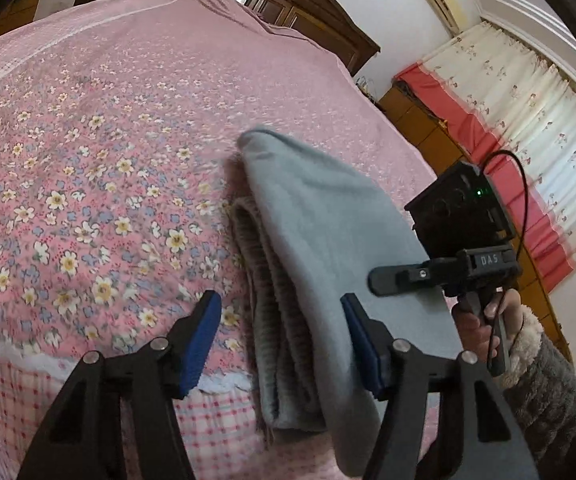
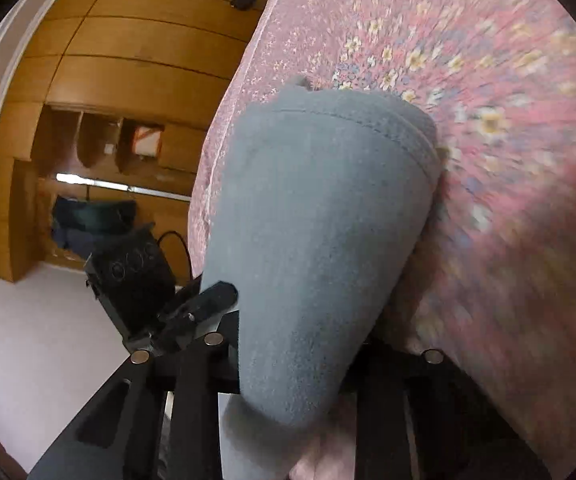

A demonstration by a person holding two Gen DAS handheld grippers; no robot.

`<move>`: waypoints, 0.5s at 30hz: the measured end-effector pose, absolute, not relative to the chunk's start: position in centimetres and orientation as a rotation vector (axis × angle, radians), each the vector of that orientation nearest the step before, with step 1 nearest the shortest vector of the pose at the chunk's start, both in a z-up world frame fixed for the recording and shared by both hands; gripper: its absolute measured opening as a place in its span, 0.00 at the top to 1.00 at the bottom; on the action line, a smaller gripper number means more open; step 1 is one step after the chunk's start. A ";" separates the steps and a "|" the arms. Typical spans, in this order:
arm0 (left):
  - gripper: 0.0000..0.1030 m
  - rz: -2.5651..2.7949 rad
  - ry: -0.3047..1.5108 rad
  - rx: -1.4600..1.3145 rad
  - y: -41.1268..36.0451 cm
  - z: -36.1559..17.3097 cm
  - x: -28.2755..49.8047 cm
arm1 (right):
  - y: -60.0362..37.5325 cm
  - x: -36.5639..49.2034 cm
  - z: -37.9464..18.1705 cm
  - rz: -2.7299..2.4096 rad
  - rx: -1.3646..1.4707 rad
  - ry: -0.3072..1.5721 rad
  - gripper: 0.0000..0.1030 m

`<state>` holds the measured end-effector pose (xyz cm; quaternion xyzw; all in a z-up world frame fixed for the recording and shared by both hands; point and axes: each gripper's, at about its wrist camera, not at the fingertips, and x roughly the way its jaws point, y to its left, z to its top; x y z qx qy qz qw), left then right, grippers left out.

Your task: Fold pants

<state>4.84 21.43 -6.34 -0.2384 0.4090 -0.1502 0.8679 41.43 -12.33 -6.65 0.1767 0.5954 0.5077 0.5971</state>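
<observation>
The grey-blue pants (image 1: 320, 232) lie folded in a long bundle on the pink flowered bedspread (image 1: 88, 152), near its right side. My left gripper (image 1: 284, 344) is open just above the bundle's near end, its blue pads (image 1: 200, 344) apart, the right pad touching the cloth. My right gripper (image 1: 392, 280) shows in the left wrist view at the bundle's right edge, its black finger lying on the cloth. In the right wrist view the pants (image 2: 312, 240) fill the space between that gripper's arms and hide its fingertips.
A dark wooden headboard (image 1: 308, 12) stands at the far end of the bed. A curtain (image 1: 528, 128) and low wooden cabinets (image 1: 420, 120) are to the right. A wooden wardrobe (image 2: 108, 80) and white floor (image 2: 40, 340) lie beside the bed in the right wrist view.
</observation>
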 end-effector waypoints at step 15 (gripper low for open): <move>0.38 -0.356 0.849 -0.346 12.6 -3.8 1.3 | -31.3 47.0 -5.5 1.028 0.380 1.449 0.66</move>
